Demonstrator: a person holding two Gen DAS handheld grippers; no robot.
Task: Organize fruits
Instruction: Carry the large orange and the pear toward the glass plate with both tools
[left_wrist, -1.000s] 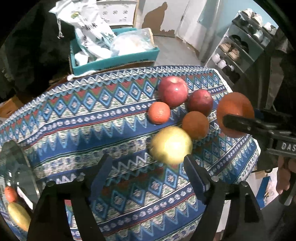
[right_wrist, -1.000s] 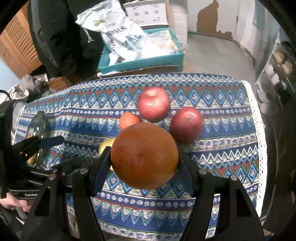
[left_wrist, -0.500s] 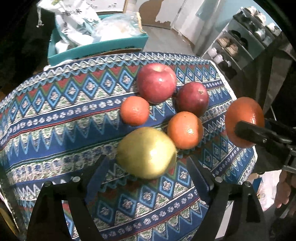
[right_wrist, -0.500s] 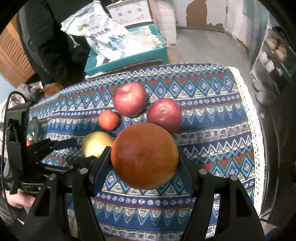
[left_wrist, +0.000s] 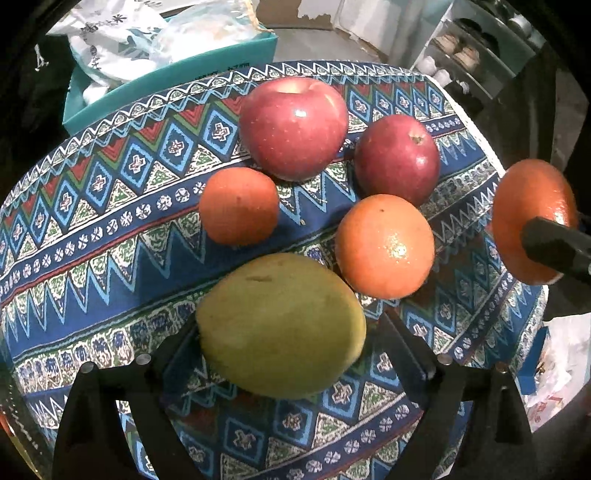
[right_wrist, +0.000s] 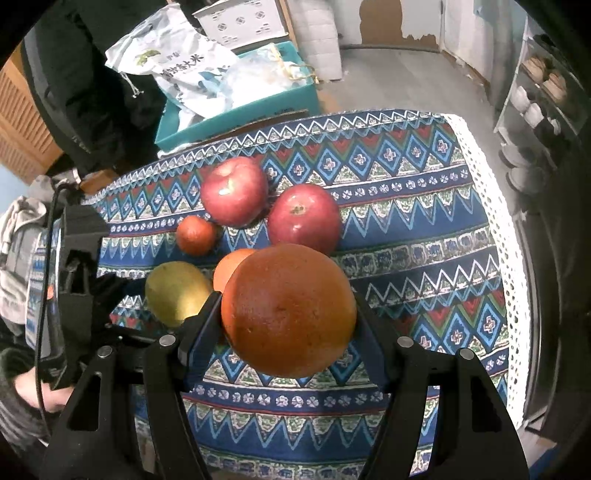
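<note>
Tablecloth (right_wrist: 424, 236), blue zigzag-patterned; teal box (right_wrist: 258, 107) behind. Orange (right_wrist: 288, 310) is clamped by right gripper (right_wrist: 288, 332); left gripper (left_wrist: 291, 354) is spread around mango (left_wrist: 280, 325).

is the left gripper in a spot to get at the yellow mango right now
Probably yes. The left gripper is open with the mango lying between its fingers on the cloth. Nothing sits between them; the nearest orange is just beyond it, and the right gripper holds its own orange off to the side.
</note>
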